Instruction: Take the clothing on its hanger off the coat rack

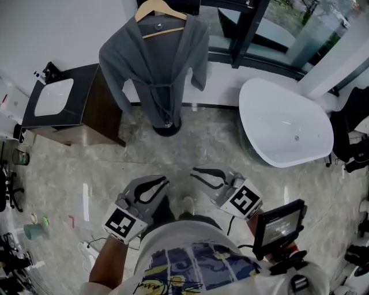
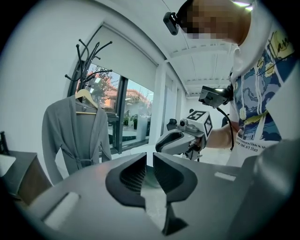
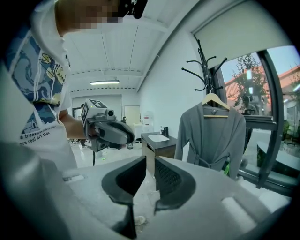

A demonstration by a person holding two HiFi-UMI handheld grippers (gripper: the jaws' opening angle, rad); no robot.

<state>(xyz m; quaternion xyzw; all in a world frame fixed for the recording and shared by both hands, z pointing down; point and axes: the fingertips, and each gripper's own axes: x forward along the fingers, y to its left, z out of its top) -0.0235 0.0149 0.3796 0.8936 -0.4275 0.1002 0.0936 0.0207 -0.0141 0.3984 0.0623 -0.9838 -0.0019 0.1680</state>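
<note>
A grey robe hangs on a wooden hanger hooked on a black coat rack whose round base stands on the floor. The robe also appears at the left of the left gripper view, and at the right of the right gripper view under the rack's hooks. Both grippers are held low near my body, well short of the rack. My left gripper has its jaws a narrow gap apart, nothing between them. My right gripper looks the same, empty.
A white bathtub sits to the right of the rack. A dark wood vanity with a white sink stands to the left. A small screen is mounted at my right side. Small items and a cable lie on the floor at left.
</note>
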